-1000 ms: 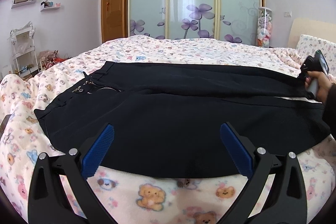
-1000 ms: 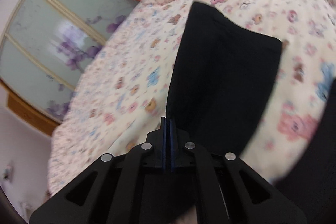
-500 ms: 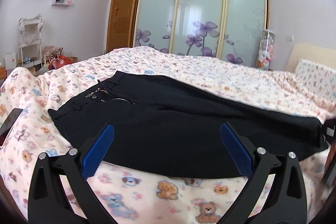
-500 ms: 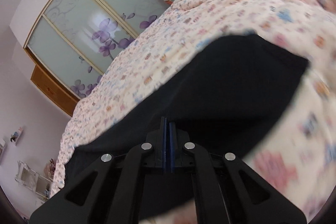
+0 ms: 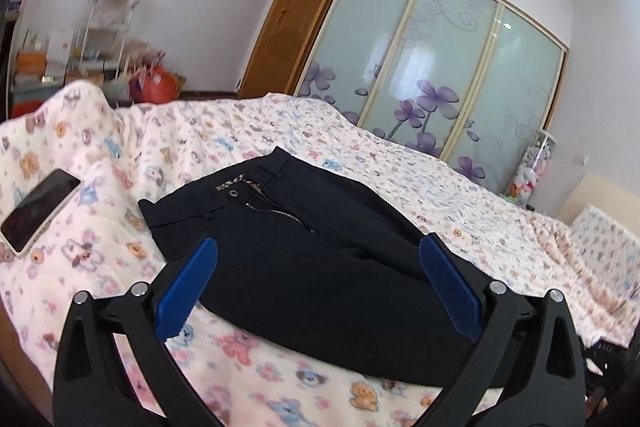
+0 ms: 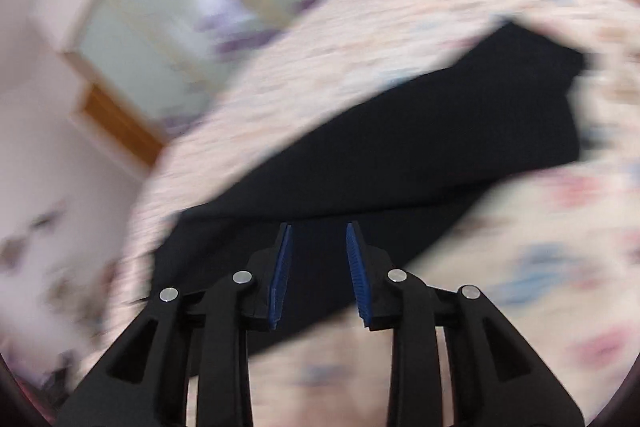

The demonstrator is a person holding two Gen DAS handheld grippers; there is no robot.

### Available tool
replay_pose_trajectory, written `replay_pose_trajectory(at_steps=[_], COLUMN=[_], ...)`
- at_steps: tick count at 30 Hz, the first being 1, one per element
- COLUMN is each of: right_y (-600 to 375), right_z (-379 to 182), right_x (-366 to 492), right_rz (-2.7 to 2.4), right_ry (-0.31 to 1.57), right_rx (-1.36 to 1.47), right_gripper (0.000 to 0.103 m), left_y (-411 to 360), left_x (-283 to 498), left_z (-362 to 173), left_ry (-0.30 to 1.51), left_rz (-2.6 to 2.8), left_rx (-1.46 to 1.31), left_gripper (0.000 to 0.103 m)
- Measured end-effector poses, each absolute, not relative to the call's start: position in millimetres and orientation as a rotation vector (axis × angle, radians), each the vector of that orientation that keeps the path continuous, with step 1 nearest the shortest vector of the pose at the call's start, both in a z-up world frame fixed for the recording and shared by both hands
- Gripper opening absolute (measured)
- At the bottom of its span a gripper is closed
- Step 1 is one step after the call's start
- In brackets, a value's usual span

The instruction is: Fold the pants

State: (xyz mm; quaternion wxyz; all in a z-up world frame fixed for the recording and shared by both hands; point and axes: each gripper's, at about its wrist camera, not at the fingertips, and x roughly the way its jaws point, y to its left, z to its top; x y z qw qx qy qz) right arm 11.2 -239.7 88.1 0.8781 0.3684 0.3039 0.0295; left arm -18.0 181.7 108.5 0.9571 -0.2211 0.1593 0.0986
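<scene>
The right gripper [image 6: 319,269] is opening, its blue pads apart with dark cloth lying under the gap rather than pinched, which suggests a fold has just been laid and let go. The left gripper [image 5: 320,291] hangs wide and empty above the near edge, probably ready to take a fresh hold. The black pants [image 5: 320,267] lie flat on the bear-print bedspread [image 5: 120,267], waistband and zip facing up. A phone [image 5: 38,205] rests well apart to the left; nothing blocks the cloth.
</scene>
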Motion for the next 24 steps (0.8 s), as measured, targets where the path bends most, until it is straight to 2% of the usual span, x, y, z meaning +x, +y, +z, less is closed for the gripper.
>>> replay_pose_trajectory(at_steps=[6, 14, 20, 24], right_y=[-131, -40, -37, -37], right_z=[74, 28, -8, -5], right_x=[143, 293, 302, 294], right_rz=[0.487, 0.368, 0.170, 0.146], right_ry=[0.730, 0.899, 0.935, 0.897], right_rx=[1.173, 1.316, 1.349, 1.320], right_gripper=[0.030, 0.030, 0.030, 0.030], left_y=[198, 207, 215, 213], left_x=[8, 20, 25, 29], left_z=[98, 90, 87, 85], left_ry=[0.365, 0.401, 0.408, 0.419], left_rz=[0.196, 0.232, 0.276, 0.288], left_rx=[-0.517, -0.469, -0.455, -0.443], left_gripper=[0.101, 0.101, 0.101, 0.101])
